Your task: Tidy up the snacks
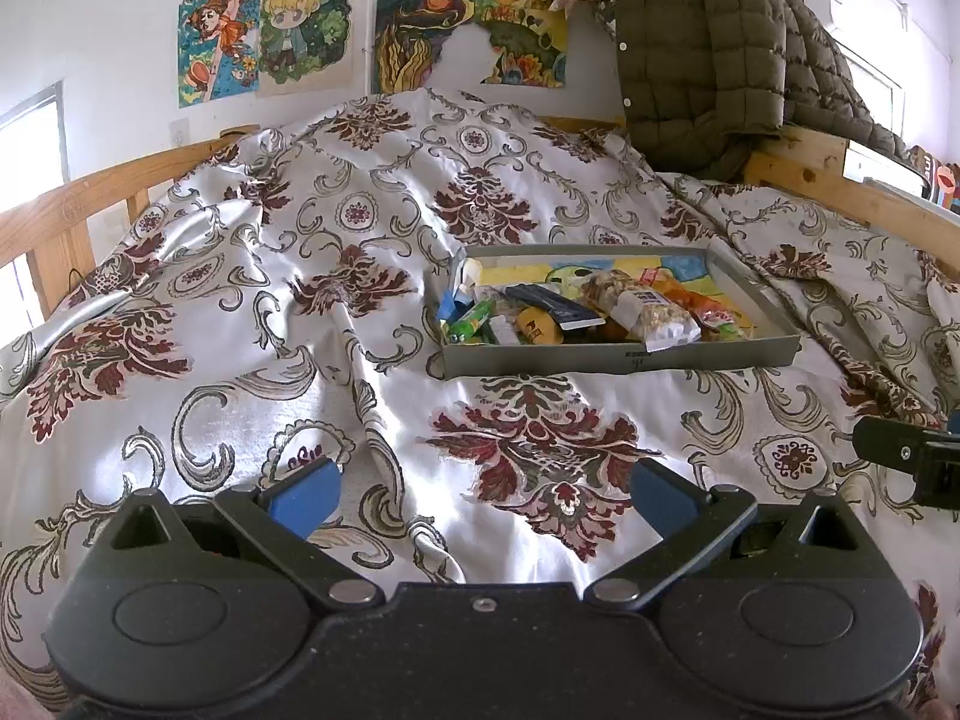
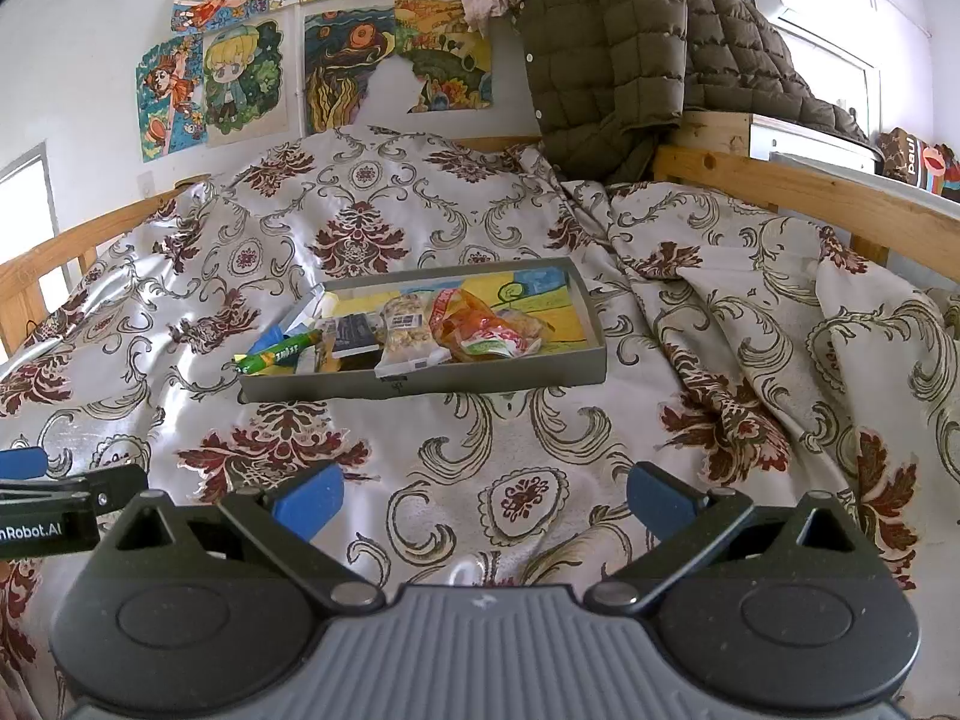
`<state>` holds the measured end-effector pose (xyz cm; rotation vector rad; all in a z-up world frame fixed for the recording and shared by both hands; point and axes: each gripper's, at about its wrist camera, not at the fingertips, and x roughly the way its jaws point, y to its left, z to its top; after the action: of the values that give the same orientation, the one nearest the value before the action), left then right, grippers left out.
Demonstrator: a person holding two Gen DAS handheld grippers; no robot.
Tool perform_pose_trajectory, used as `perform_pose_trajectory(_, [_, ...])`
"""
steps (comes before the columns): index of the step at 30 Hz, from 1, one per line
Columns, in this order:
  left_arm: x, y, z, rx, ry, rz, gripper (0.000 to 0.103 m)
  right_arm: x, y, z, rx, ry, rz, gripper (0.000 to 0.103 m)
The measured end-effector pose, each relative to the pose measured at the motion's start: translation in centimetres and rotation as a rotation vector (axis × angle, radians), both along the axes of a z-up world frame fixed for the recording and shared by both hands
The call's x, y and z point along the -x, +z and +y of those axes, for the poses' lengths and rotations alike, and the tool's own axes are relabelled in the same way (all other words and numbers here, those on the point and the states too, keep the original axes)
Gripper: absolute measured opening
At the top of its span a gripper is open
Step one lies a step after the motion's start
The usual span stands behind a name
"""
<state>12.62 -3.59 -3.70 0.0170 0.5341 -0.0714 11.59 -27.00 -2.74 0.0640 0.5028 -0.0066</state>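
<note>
I hold both tools wide and empty (left tool (image 1: 483, 495), right tool (image 2: 483, 495)); snack tray (image 2: 480, 377) lies ahead, long axis crosswise, neither tool clearly nearer.

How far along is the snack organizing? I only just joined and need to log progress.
Done, apparently: the snack packets, including a clear nut bag and a green wrapper, all lie piled in the shallow grey cardboard tray on the floral bedspread. In hand: nothing; the left gripper and right gripper are open, empty. Left: perhaps tidying the jumbled pile.
</note>
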Motion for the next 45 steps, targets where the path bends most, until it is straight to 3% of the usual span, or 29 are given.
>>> perform_pose_trajectory(45, [-0.01,0.0,0.2,0.0,0.002,0.003,0.102,-0.05,-0.79,0.09,0.009,0.001,0.012,0.103])
